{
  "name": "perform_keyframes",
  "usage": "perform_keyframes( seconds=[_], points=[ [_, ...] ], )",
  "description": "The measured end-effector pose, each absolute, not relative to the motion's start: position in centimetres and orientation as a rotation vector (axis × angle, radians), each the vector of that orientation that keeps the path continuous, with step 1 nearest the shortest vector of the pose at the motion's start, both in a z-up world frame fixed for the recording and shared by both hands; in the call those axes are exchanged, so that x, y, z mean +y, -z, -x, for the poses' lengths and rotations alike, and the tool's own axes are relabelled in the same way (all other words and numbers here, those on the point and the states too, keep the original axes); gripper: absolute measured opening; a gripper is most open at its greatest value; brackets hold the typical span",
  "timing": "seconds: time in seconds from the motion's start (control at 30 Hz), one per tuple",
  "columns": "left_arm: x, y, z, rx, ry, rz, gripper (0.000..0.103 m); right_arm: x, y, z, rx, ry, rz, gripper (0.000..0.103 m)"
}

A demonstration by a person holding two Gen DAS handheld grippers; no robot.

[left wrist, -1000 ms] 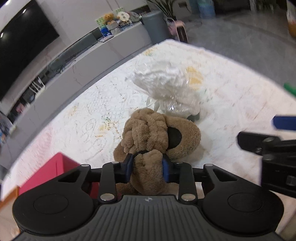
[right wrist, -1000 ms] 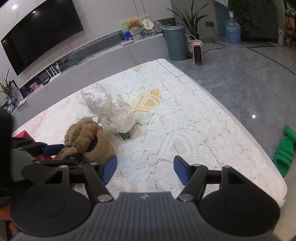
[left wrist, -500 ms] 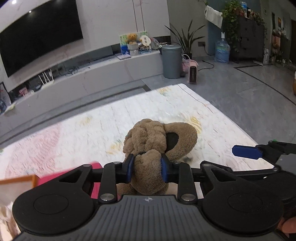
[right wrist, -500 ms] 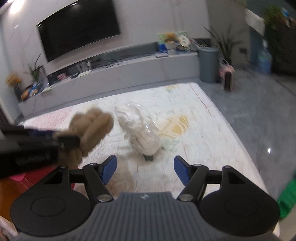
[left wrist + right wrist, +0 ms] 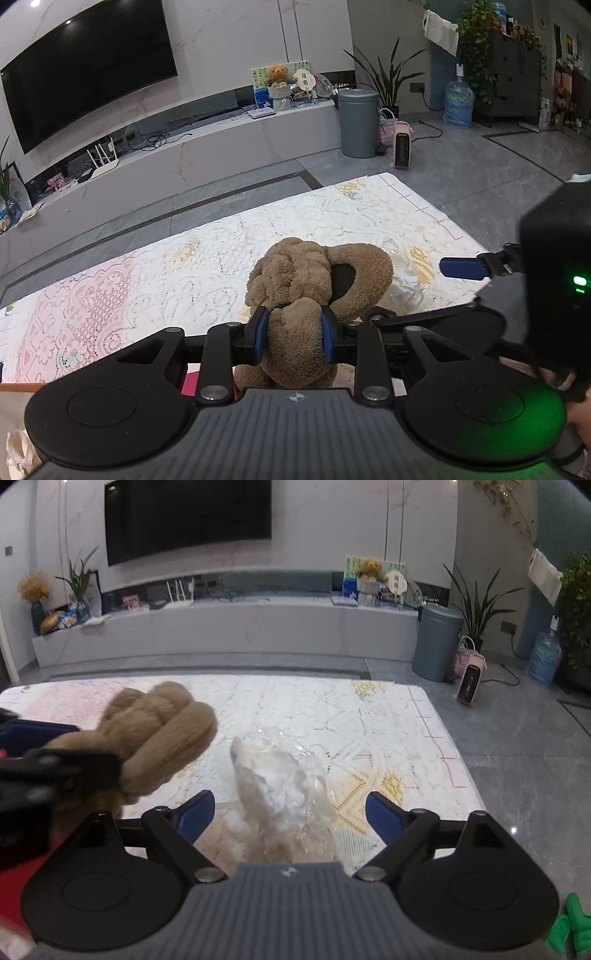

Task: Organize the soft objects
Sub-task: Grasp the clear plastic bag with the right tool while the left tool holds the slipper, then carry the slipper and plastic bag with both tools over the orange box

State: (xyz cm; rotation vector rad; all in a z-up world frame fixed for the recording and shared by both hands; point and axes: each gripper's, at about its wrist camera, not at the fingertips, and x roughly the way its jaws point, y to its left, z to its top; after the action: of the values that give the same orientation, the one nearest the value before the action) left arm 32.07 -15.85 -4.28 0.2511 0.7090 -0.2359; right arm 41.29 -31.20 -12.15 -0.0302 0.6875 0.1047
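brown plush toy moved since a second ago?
Yes. The brown plush toy, clamped in the left tongs, has lifted off the lace tablecloth, away from the plastic-wrapped white bundle.

This is a home's living room. A wall TV (image 5: 188,517) hangs above a long console (image 5: 229,631), with plants (image 5: 476,602), a bin (image 5: 437,642) and a heater (image 5: 470,679) on the tiled floor.

The brown plush toy (image 5: 314,280) hides most of the plastic-wrapped white bundle (image 5: 406,288) behind it in the left wrist view, while in the right wrist view that bundle's base sinks behind the gripper body and the toy itself is blurred.
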Motion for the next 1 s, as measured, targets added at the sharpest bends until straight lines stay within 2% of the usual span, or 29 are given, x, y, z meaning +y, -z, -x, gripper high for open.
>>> perform_keyframes(
  seconds=[0.07,0.17,0.23,0.3,0.4,0.57,1.0],
  points=[
    [-16.0,4.6,-32.4,0.715,0.232,-0.253,0.033,-31.2,12.7,-42.0,0.698,-0.106,0.023,0.083],
    [-16.0,5.1,-32.7,0.727,0.232,-0.245,0.032,-31.2,13.2,-42.4,0.705,-0.113,0.022,0.066],
    [-16.1,5.4,-32.8,0.737,0.232,-0.246,0.032,-31.2,13.4,-42.6,0.705,-0.116,0.026,0.06],
    [-16.1,5.6,-32.8,0.74,0.225,-0.25,0.032,-31.3,13.5,-42.5,0.7,-0.134,0.016,0.046],
    [-16.0,5.4,-32.6,0.743,0.229,-0.237,0.032,-31.2,13.2,-42.1,0.69,-0.136,0.019,0.036],
    [-15.6,4.2,-31.5,0.708,0.235,-0.223,0.032,-31.5,12.0,-40.5,0.652,-0.119,0.032,0.033],
    [-13.4,-0.7,-25.8,0.613,0.279,-0.18,0.032,-31.6,6.9,-31.3,0.637,-0.06,-0.057,0.033]
  ],
)
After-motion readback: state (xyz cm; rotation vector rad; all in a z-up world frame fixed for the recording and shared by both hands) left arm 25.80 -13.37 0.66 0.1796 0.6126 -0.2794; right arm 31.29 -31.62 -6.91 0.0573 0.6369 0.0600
